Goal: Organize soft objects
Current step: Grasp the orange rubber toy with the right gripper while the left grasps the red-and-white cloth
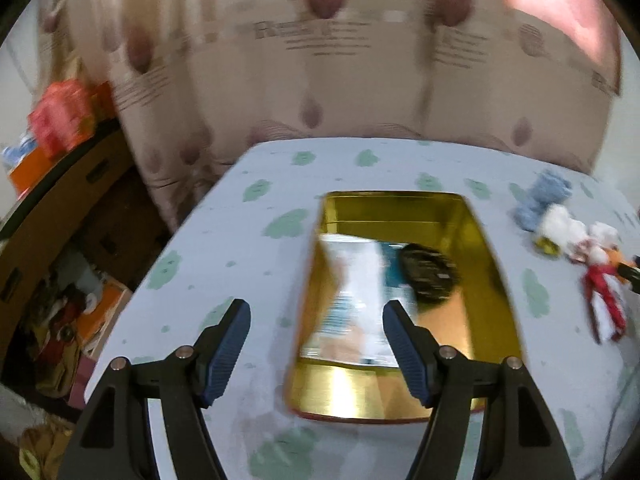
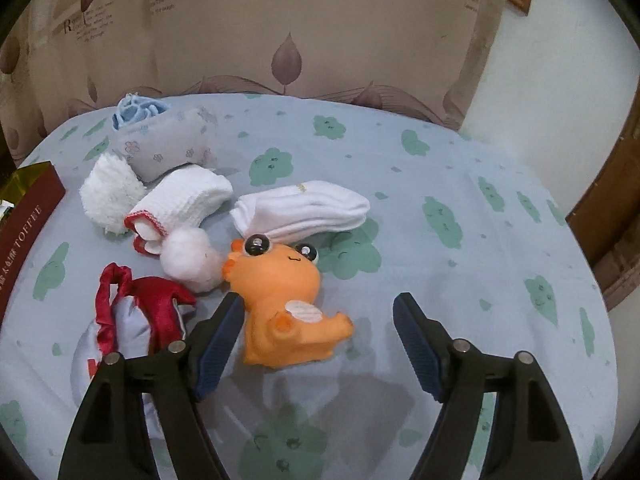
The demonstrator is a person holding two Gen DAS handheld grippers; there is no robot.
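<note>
Orange big-eyed soft toy [image 2: 286, 304]

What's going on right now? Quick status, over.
Both claws open, empty. Right claw beside orange toy, not gripping. Left claw over gold tin. White sock and cotton ball crowd the toy.

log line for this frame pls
left gripper: open, empty, above gold tin | right gripper: open, around orange toy, no pad contact | socks: on bed
</note>
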